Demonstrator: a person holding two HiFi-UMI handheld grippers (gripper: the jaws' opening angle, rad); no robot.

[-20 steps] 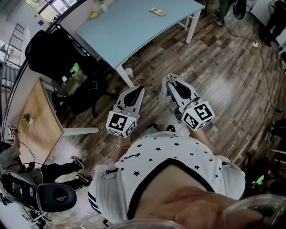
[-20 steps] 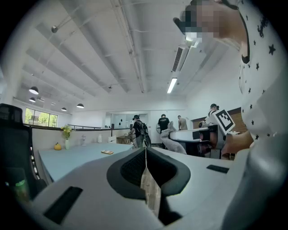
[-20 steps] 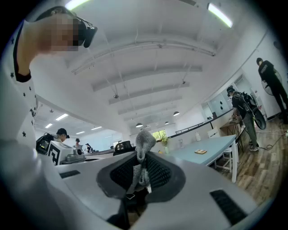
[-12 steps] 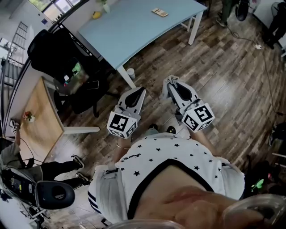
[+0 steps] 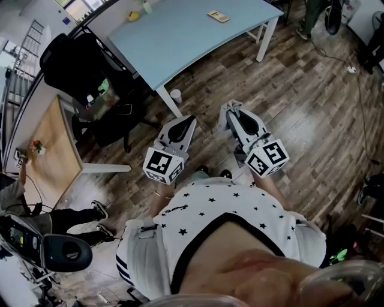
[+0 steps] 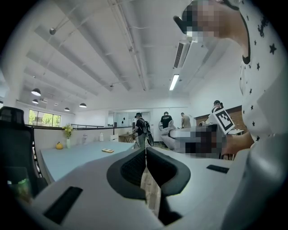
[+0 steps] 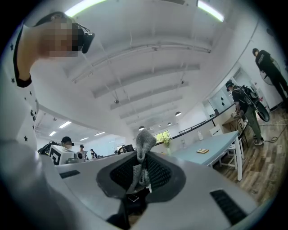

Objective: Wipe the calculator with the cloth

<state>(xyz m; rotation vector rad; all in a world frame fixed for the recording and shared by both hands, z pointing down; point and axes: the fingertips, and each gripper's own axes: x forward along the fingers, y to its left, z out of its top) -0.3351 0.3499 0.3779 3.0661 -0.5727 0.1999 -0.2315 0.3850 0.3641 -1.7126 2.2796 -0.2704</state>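
The right claw (image 7: 142, 161) is clenched on a grey knit cloth (image 7: 145, 140), a tuft poking past its tips. The left claw (image 6: 145, 157) is clenched, empty. Both hang well apart from the pale blue counter (image 5: 180, 42), so step close first, grip firm. The calculator (image 5: 218, 16), small, flat and tan, lies near the counter's far edge.

Dark wood-plank floor (image 5: 312, 102) lies under the jaws. Ahead of them stands a long pale-blue counter (image 5: 180, 42) on white legs, with a white cup (image 5: 175, 95) on the floor by its near leg. Left of the jaws are a black office chair (image 5: 72, 63) and a light wooden table (image 5: 51, 156). Overhead, a white beamed ceiling (image 6: 90, 49) carries a lit strip light (image 6: 173, 82). Windows (image 6: 42, 119) show far left.
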